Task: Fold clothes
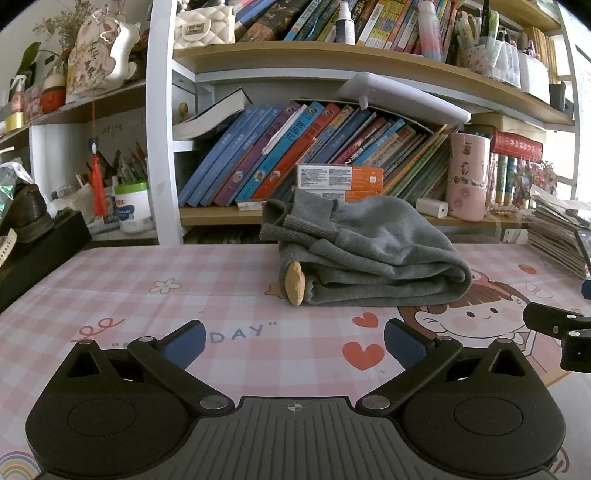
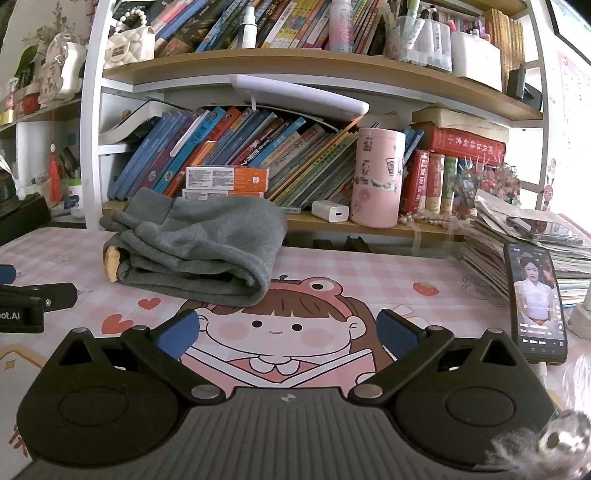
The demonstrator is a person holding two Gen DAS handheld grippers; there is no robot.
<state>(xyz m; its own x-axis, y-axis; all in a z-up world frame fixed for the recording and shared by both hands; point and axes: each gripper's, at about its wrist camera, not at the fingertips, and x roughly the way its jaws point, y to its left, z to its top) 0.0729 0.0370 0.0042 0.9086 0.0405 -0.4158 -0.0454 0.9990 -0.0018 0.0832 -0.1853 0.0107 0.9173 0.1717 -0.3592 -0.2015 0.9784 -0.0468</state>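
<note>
A: Where are our tongs right now?

B: We hold the left tongs (image 1: 294, 345) low over the bench (image 1: 110, 288), pointing at the shelf. Its two blue pads (image 1: 186, 345) are spread wide apart, and nothing is between them.

A: And the other one?

B: The right tongs (image 2: 288, 334) sit the same way, low and level, spread wide and holding nothing. In the left view we can see a bit of the right tongs at the right edge. In the right view we can see a bit of the left tongs at the left edge. So the two are side by side, and neither one touches the cloth.

A: Where are the clothes?

B: The grey garment (image 1: 365, 254) lies folded in a thick bundle on the bench, out ahead of both tongs, near the back edge. A small yellow patch (image 1: 294, 282) peeks out at its left end.

A: What is the bench like?

B: We see a pink checked mat (image 2: 369, 269) with hearts and a cartoon girl (image 2: 280, 325) on it. A phone (image 2: 537, 302) with its screen lit lies on the right, beside a stack of papers (image 2: 524, 236).

A: And behind?

B: A bookshelf (image 1: 295, 55) full of leaning books (image 1: 258, 155), a pink tin (image 2: 378, 181), a white charger (image 2: 330, 211) and a white purse (image 1: 204, 25) up top.
</note>
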